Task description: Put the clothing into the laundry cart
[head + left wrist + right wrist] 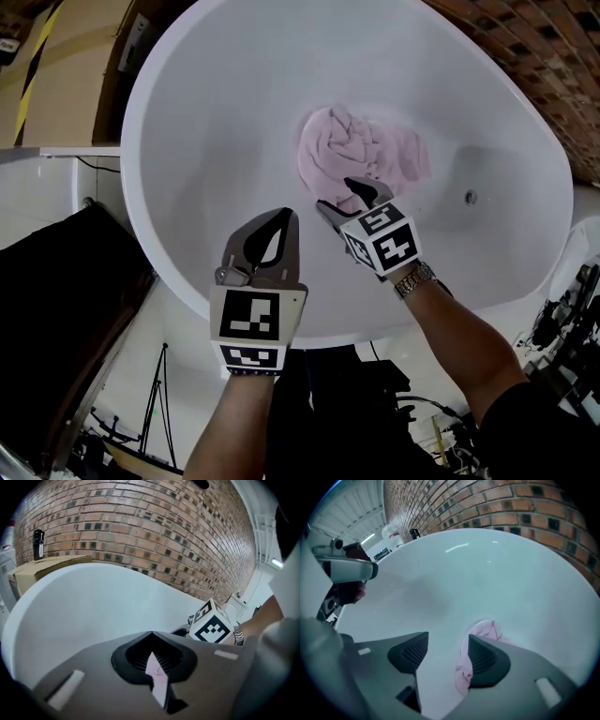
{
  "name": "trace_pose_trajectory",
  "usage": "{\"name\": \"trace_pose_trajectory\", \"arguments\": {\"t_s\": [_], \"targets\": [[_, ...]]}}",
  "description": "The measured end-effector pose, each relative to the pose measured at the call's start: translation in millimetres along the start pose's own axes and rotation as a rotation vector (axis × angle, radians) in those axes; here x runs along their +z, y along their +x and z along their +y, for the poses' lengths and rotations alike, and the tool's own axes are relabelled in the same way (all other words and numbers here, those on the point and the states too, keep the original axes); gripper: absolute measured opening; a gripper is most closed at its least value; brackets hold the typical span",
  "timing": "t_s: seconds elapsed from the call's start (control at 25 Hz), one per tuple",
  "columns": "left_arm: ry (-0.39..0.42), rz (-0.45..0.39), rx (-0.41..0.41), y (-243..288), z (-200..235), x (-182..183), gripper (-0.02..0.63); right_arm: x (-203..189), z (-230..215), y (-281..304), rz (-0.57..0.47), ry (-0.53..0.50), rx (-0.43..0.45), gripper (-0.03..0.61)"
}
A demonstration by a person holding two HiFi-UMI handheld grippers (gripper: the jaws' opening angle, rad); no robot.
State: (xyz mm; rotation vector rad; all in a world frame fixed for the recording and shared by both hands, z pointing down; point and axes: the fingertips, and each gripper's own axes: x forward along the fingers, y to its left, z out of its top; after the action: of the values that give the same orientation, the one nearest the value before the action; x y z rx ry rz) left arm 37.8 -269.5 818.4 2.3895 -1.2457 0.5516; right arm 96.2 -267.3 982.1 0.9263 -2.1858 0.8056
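Note:
A crumpled pink garment [361, 150] lies on the floor of a white bathtub [216, 141]. My right gripper [335, 195] reaches down into the tub at the garment's near edge. Its jaws stand open, with bare tub floor between the pads and the pink cloth [487, 630] against the outer side of one finger. My left gripper [289, 217] hovers over the tub's near side, left of the right one, with its tips together and nothing held. In the left gripper view a sliver of pink shows through the gap behind the closed tips [150, 633].
A black fabric-sided bin [56, 309] stands to the left of the tub, below its rim. A brick wall [544, 47] runs behind the tub. A cardboard box [42, 571] sits past the tub's far rim. A metal fitting [471, 197] is set in the tub's right wall.

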Motion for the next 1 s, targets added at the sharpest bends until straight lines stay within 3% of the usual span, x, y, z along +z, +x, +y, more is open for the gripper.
{"name": "trace_pose_trajectory", "arguments": {"t_s": [0.4, 1.0], "targets": [[-0.025, 0.106, 0.019, 72.4, 12.7, -76.1, 0.003, -72.0, -59.9, 94.5, 0.079, 0.006, -0.083, 0.291], [-0.053, 0.169, 0.032, 141.7, 14.3, -117.3, 0.001, -123.2, -117.4, 175.9, 0.139, -0.018, -0.112, 0.321]]}}
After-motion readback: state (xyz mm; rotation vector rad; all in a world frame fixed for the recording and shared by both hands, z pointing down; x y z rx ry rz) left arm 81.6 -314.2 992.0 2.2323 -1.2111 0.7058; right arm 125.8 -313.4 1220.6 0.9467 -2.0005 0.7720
